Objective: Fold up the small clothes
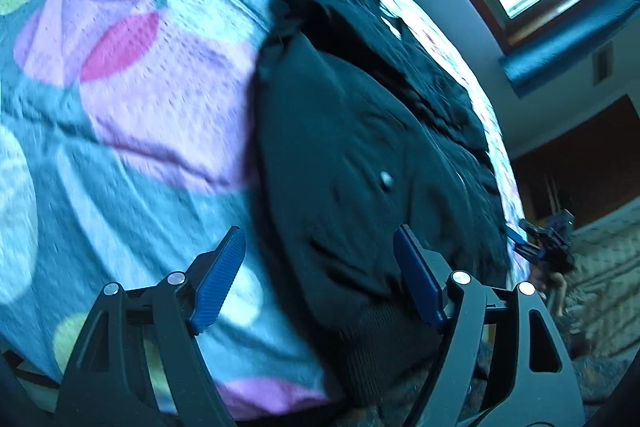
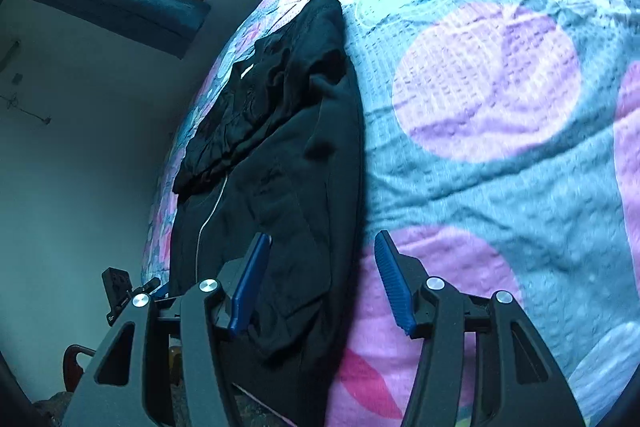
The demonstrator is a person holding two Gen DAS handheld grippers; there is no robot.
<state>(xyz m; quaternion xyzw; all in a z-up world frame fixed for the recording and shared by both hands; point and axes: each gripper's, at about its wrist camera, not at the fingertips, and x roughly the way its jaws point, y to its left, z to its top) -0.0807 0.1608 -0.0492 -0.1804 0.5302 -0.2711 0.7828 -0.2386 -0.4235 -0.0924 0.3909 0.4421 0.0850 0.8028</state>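
Both hand-held grippers wide open, empty, over jacket hem on bed.

Jacket runs lengthwise from lower center to upper center of frame, away from left hand-held gripper; right hand-held gripper straddles its right edge. Both about equally near. No readable labels.

Matt black cloth jacket; puckered, rough-woven bedspread; ribbed blue plastic pads.

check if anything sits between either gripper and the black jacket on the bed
Nothing visible does. The left gripper hovers open over the black jacket near its ribbed hem, and the right gripper hovers open at its other edge. A second dark garment lies on the jacket's far end, away from both.
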